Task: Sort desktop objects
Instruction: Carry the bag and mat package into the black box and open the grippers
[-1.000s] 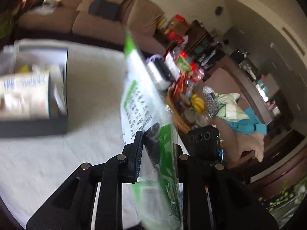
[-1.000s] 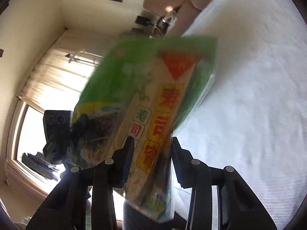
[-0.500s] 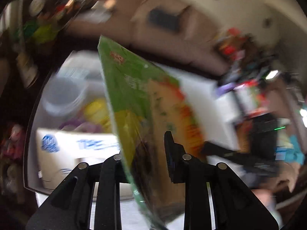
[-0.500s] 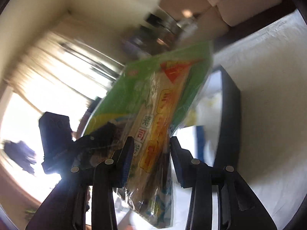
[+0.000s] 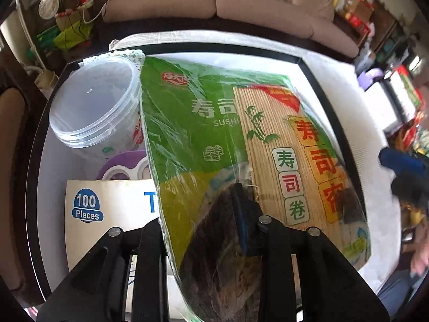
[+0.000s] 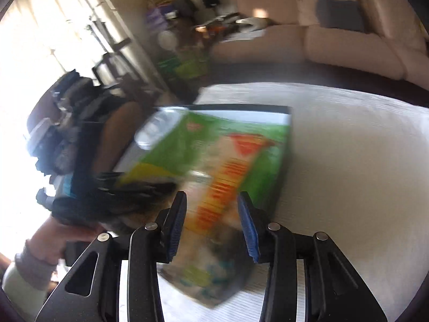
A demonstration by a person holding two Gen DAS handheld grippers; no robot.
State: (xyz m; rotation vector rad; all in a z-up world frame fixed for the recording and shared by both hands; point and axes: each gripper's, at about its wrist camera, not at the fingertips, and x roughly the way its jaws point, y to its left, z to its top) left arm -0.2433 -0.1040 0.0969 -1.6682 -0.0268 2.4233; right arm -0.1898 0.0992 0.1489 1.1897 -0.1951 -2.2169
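Note:
A green sushi-kit packet (image 5: 241, 161) with a bamboo mat inside lies over the black-rimmed box (image 5: 316, 86). My left gripper (image 5: 203, 214) is shut on the packet's near edge. In the right wrist view the packet (image 6: 214, 166) is blurred, over the box (image 6: 284, 110). My right gripper (image 6: 211, 220) is open, its blue pads either side of the packet's near end and apart from it. The left gripper and the hand holding it show at the left of that view (image 6: 80, 187).
In the box are a clear plastic tub (image 5: 93, 104), a white "100 Pieces" carton (image 5: 107, 209) and a purple-rimmed item (image 5: 123, 166). The box sits on a white tablecloth (image 6: 348, 174). A beige sofa (image 5: 241, 2) stands behind, cluttered shelves to the right.
The packet has swung from upright in the air to lying over the box. My right gripper has opened and let go of it; my left gripper still holds it.

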